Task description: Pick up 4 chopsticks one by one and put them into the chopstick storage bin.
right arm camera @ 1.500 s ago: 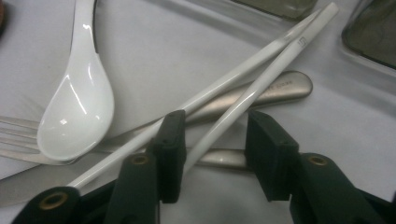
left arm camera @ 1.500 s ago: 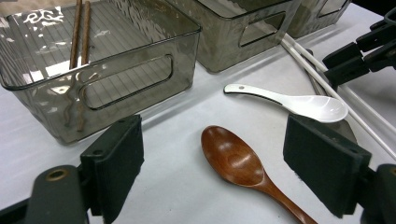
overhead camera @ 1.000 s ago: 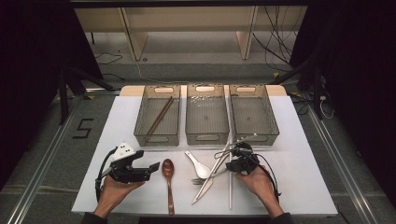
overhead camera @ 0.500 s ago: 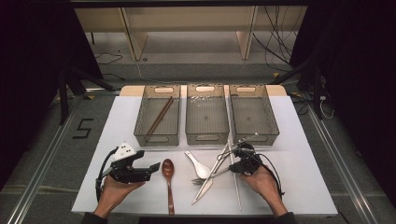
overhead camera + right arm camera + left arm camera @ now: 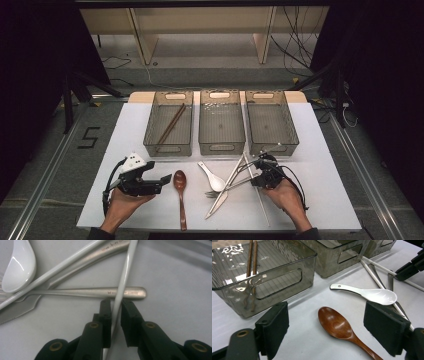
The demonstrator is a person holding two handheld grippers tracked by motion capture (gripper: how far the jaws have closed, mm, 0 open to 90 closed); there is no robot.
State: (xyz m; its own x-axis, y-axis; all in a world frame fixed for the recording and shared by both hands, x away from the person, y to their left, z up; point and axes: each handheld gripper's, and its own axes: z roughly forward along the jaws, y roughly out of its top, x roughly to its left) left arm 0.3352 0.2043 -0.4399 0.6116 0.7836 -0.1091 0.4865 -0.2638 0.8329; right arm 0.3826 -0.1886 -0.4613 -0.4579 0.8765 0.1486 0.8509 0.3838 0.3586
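Note:
My right gripper (image 5: 257, 172) (image 5: 116, 306) lies low over a heap of cutlery at the front right. A white chopstick (image 5: 123, 282) (image 5: 263, 210) runs between its pads with a sliver of gap on each side. Its jaws have just been closing and stand open around the chopstick. Under the chopstick lie a steel fork (image 5: 100, 292) and a knife (image 5: 15, 310). A white ceramic spoon (image 5: 212, 177) (image 5: 377, 293) rests beside them. My left gripper (image 5: 165, 180) (image 5: 332, 323) is open wide, its jaws level, just short of a brown wooden spoon (image 5: 180, 182) (image 5: 335, 325).
Three smoky clear bins stand in a row behind the cutlery: left bin (image 5: 150, 135) holding brown chopsticks (image 5: 171, 122), middle bin (image 5: 221, 145), right bin (image 5: 292, 135). A second white chopstick (image 5: 227, 187) slants across the heap. The white mat's front edge is close to both hands.
The near end of the white chopstick has swung to the right and the right hand has shifted slightly with it. The left hand has kept still.

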